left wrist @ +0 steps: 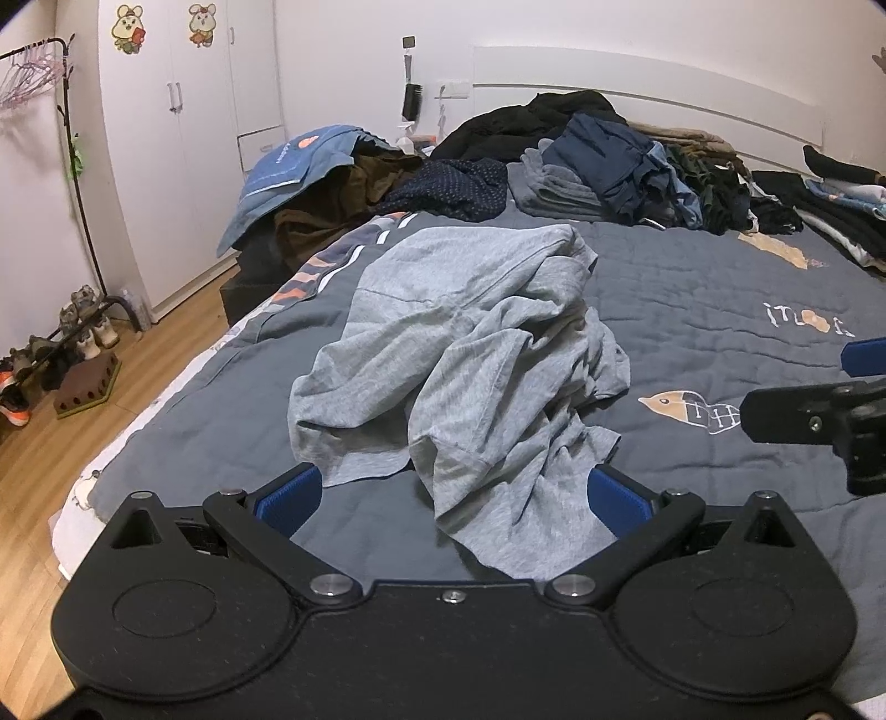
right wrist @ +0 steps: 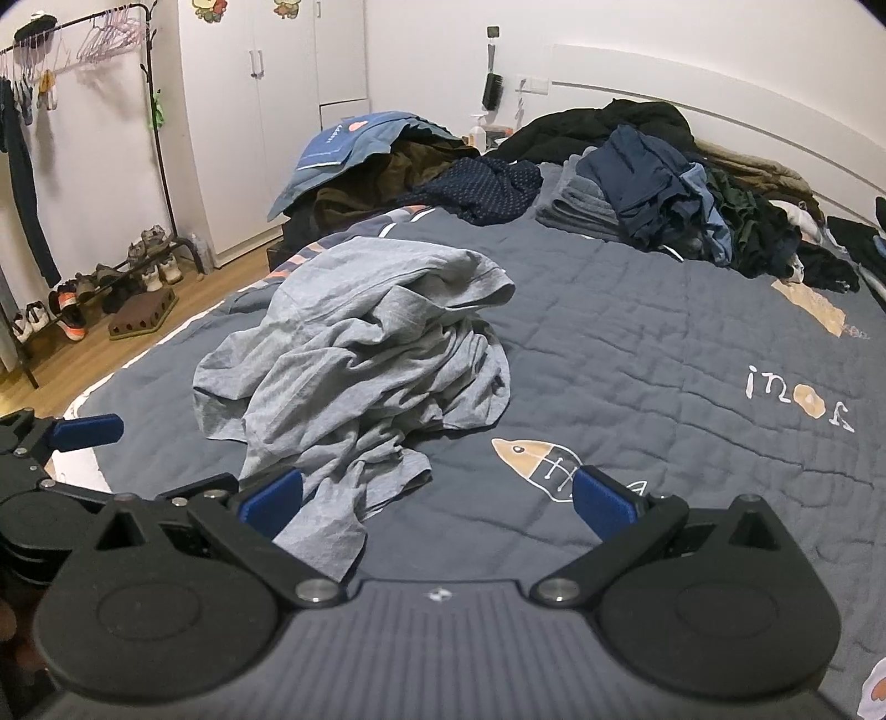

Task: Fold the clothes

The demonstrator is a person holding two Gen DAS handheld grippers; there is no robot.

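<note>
A crumpled light grey garment (left wrist: 470, 354) lies in a heap on the blue-grey quilt (left wrist: 720, 310); the right wrist view has the same grey garment (right wrist: 360, 365) left of centre on the quilt (right wrist: 637, 360). My left gripper (left wrist: 454, 495) stands open just above the garment's near end, its blue pads apart and not pressing the cloth. My right gripper (right wrist: 437, 498) is open too, with the garment's near tail beside its left pad. The right gripper's fingers (left wrist: 864, 354) show at the left wrist view's right edge. The left gripper's fingers (right wrist: 83, 432) show at the right wrist view's left edge.
Piles of dark clothes (left wrist: 609, 160) and a blue garment (left wrist: 293, 171) cover the far end of the bed. A white wardrobe (left wrist: 188, 138), a clothes rack (right wrist: 83, 33) and a shoe rack (right wrist: 111, 282) stand on the wooden floor (left wrist: 66, 443) at the left.
</note>
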